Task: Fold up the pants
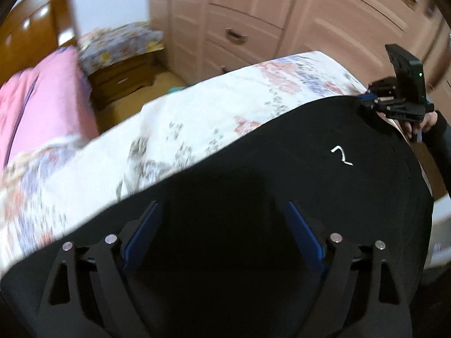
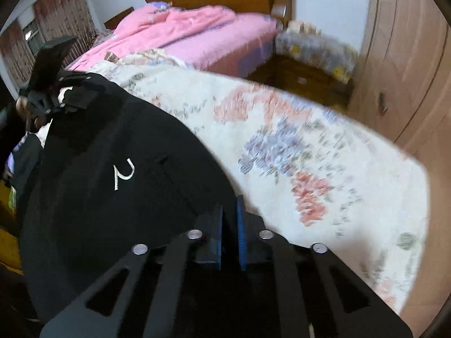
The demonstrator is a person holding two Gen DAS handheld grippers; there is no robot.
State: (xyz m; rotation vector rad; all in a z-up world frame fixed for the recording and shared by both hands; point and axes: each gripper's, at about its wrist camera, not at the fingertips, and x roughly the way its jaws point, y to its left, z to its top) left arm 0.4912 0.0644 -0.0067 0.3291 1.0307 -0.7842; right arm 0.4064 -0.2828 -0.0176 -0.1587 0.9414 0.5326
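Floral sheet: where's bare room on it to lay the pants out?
Free: the floral sheet between the black pants and the wardrobe. Crowded: the near edge, where the pants lie under the left gripper and the right gripper.

The pants were black and soft, with a small white squiggle sewn on them. They lay spread out flat on a flowery sheet, close to its near edge, looking smooth without big wrinkles.
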